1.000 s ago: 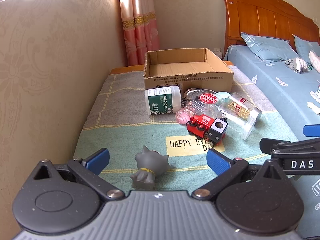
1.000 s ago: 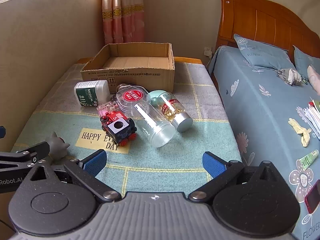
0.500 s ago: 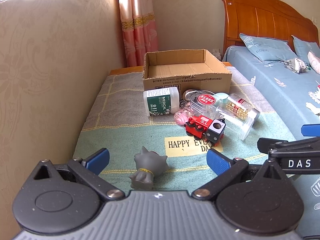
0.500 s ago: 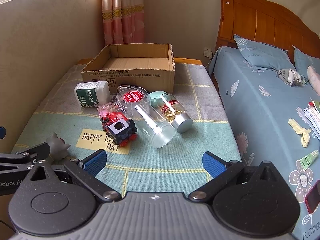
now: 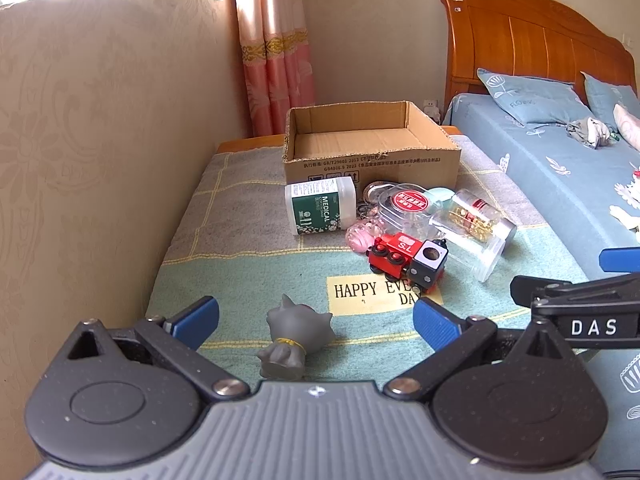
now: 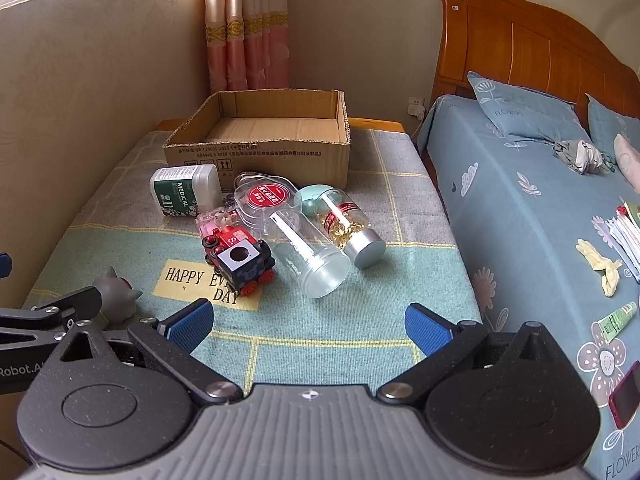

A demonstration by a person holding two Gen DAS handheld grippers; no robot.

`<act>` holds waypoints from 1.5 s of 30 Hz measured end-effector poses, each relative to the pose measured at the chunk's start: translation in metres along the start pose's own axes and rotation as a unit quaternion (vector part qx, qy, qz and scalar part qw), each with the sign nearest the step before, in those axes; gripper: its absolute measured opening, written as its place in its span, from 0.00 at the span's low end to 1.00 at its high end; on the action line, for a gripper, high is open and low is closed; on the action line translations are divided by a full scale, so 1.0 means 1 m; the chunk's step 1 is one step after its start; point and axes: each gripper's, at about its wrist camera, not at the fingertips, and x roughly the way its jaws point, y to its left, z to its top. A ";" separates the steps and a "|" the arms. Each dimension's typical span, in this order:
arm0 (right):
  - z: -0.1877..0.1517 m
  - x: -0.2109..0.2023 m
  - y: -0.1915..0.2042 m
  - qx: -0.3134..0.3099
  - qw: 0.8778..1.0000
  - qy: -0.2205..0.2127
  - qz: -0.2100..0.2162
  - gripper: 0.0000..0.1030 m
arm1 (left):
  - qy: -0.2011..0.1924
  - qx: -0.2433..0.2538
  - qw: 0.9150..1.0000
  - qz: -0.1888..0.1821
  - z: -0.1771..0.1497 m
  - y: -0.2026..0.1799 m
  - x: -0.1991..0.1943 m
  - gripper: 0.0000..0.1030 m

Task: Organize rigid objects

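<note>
Left wrist view first: compared with a second ago we see barely any change, the whole scene sits just a touch lower and everything on the blanket lies where it did. Our left gripper (image 5: pixel 316 316) has its jaws wide apart with nothing in them, and the grey cat figure (image 5: pixel 298 334) lies on its side right between the blue pads, touching neither. Our right gripper (image 6: pixel 308 326) is spread just as wide and empty, over bare blanket (image 6: pixel 360 320). We're using the cardboard box (image 5: pixel 372 160) as our landmark: it's open on top and we see only its bare floor. Right in front of it lies the green medical bottle (image 5: pixel 320 208) on its side, beside it a clear jar with a red lid (image 5: pixel 408 210), and next to that a clear bottle with gold bits inside (image 6: pixel 348 224), silver cap pointing away from the box. The red and black toy train (image 5: pixel 408 258) sits further out from the box, by the HAPPY EVERY DAY patch (image 5: pixel 360 294).
</note>
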 end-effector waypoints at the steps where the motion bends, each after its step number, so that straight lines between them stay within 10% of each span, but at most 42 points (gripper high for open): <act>1: 0.000 -0.001 0.000 0.000 1.000 -0.001 0.000 1.00 | 0.000 0.000 1.000 0.000 0.000 0.000 0.000 0.99; 45: 0.008 -0.003 0.005 -0.028 0.999 -0.024 -0.002 1.00 | -0.011 0.024 0.999 -0.018 0.006 0.008 0.000 0.99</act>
